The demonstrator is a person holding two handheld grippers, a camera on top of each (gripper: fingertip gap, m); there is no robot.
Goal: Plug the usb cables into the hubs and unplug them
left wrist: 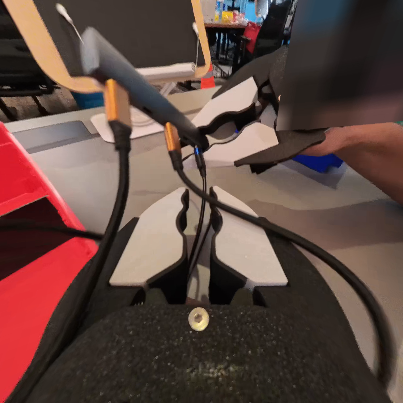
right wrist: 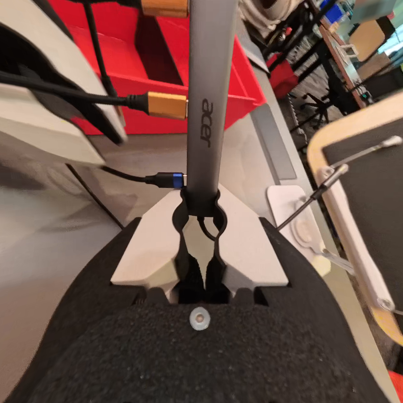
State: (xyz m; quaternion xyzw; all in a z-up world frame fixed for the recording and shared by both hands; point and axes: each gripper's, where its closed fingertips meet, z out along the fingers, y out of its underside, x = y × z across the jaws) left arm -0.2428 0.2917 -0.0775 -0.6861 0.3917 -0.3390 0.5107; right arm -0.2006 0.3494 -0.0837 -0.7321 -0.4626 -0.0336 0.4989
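Observation:
My right gripper [right wrist: 199, 194] is shut on the end of a long grey hub [right wrist: 207, 87] and holds it above the grey table. Two gold plugs [right wrist: 166, 105] and a blue-ringed plug [right wrist: 177, 180] sit in the hub's side, each with a black cable. In the left wrist view the hub [left wrist: 130, 82] slants up to the left from the right gripper [left wrist: 202, 139]. My left gripper [left wrist: 198, 192] is open below the hub. The thin black cable [left wrist: 201, 209] of the blue-ringed plug [left wrist: 197, 151] runs down between its fingers. A thicker cable [left wrist: 239, 212] lies across its right finger.
A red bin [left wrist: 32, 218] stands close on the left. A white pad [left wrist: 139, 128] lies on the grey table [left wrist: 283, 207] behind the hub. A wooden chair frame [left wrist: 43, 54] stands beyond the table. A person's forearm [left wrist: 359, 148] and a blue bin [left wrist: 322, 161] are at the right.

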